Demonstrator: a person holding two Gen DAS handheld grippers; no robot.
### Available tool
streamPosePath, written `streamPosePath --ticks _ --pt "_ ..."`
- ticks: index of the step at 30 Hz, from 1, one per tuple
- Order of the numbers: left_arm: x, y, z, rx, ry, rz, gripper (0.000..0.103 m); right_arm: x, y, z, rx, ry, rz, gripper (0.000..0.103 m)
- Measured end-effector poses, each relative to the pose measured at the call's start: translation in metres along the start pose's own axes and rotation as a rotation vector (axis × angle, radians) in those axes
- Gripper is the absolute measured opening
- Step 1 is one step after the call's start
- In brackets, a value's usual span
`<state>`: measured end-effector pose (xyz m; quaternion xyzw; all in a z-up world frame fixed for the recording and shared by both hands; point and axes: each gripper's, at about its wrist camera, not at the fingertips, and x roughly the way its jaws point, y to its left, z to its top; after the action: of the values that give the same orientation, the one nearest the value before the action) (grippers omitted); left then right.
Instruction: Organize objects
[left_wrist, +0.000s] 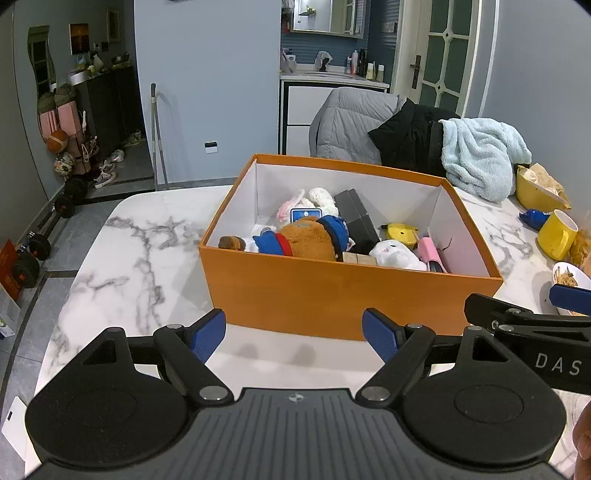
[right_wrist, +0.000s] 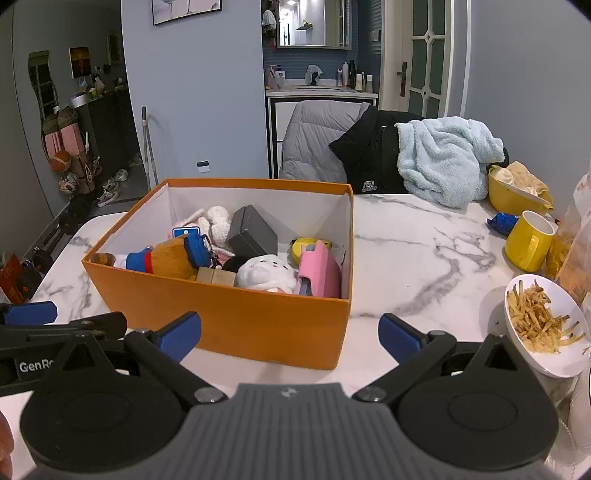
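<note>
Orange cardboard box (left_wrist: 332, 295) sat on marble bench (left_wrist: 147, 240) just ahead of left tool (left_wrist: 294, 334), ahead-left of right tool (right_wrist: 290, 338). Both tools gaped wide, empty. Brown plush bear (left_wrist: 306, 240), white plush (right_wrist: 266, 273), pink case (right_wrist: 319, 273) lay inside box.

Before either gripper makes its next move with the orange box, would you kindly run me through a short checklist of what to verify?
1. Left gripper open, nothing between its fingers: ok.
2. Right gripper open and empty: ok.
3. Orange box sits flat on the marble table, open top: ok.
4. Toys such as the white plush and pink case lie inside, below the rim: ok.
5. Room to the right of the box: not ok; the bowl of fries and yellow mug stand close by the right gripper.
6. Any item left to put in the box: cannot tell.
</note>
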<state>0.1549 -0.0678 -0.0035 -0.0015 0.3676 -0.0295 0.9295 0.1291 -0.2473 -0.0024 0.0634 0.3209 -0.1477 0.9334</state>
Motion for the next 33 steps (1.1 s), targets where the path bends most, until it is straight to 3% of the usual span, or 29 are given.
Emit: streamPosePath --ticks 33 --pt "-0.0002 0.0005 -0.0031 0.007 0.003 0.004 0.096 -0.0009 -0.0002 -0.0014 -0.004 0.000 -0.002 0.102"
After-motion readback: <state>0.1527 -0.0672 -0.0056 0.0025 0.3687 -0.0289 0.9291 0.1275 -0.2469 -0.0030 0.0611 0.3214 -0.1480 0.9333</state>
